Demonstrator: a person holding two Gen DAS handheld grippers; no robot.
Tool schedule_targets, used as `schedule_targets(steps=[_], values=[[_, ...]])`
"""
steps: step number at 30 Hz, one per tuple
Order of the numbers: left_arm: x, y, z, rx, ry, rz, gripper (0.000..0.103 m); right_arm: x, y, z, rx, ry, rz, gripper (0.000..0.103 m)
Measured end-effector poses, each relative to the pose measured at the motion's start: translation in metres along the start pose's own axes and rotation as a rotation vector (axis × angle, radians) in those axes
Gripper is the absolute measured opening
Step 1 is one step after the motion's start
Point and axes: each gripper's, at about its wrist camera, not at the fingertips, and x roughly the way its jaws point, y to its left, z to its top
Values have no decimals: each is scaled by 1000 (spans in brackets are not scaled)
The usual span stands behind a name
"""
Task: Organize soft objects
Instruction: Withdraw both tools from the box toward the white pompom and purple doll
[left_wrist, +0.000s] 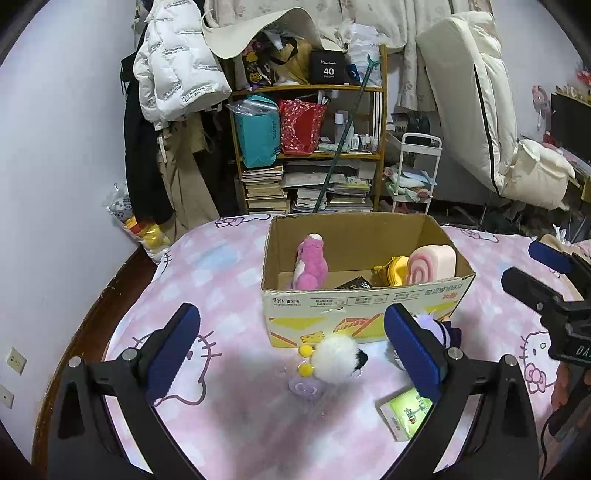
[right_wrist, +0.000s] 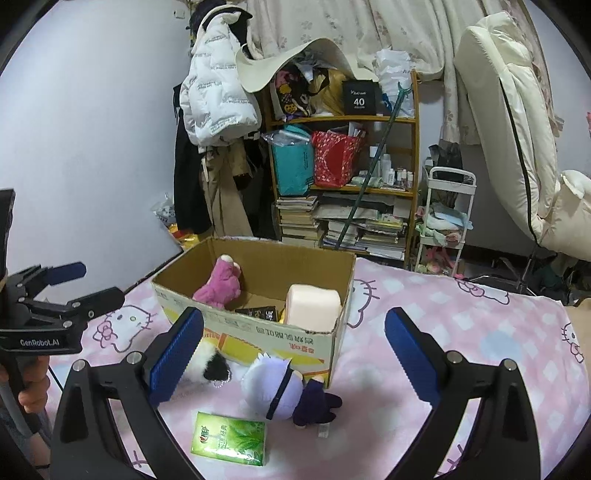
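A cardboard box (left_wrist: 354, 295) stands on the pink bed and holds a pink plush (left_wrist: 310, 266), a pink roll-cake cushion (left_wrist: 430, 264) and a yellow plush (left_wrist: 391, 271). In front of it lie a white and black fluffy plush (left_wrist: 338, 356) and a lavender-headed doll in dark purple (right_wrist: 288, 391). My left gripper (left_wrist: 291, 350) is open, its fingers either side of the fluffy plush, above it. My right gripper (right_wrist: 295, 350) is open over the doll. A green tissue pack (right_wrist: 229, 437) lies near the doll. The box also shows in the right wrist view (right_wrist: 258, 332).
The pink Hello Kitty bedspread (left_wrist: 207, 280) covers the bed. Beyond the bed stand a cluttered wooden shelf (left_wrist: 310, 147) with books, hanging coats (left_wrist: 173, 92), a white trolley (left_wrist: 413, 173) and a cream mattress (left_wrist: 476, 96). The bed's edge drops off at the left.
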Motion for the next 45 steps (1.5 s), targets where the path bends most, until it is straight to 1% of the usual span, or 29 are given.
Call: schedule_targets(steps=[11, 22, 31, 37, 41, 45], values=[[26, -1, -4, -10, 38, -4, 99, 24, -13, -11, 35, 51, 13, 103], [47, -13, -7, 17, 60, -12, 99, 44, -30, -16, 95, 75, 11, 103], [69, -20, -14, 34, 73, -42, 99, 60, -37, -21, 122, 98, 9, 103], [88, -21, -19, 31, 124, -49, 99, 70, -43, -25, 136, 119, 1, 103], [96, -23, -22, 36, 139, -49, 99, 77, -46, -28, 141, 133, -5, 103], [102, -24, -24, 25, 137, -79, 99, 84, -48, -32, 158, 151, 2, 103]])
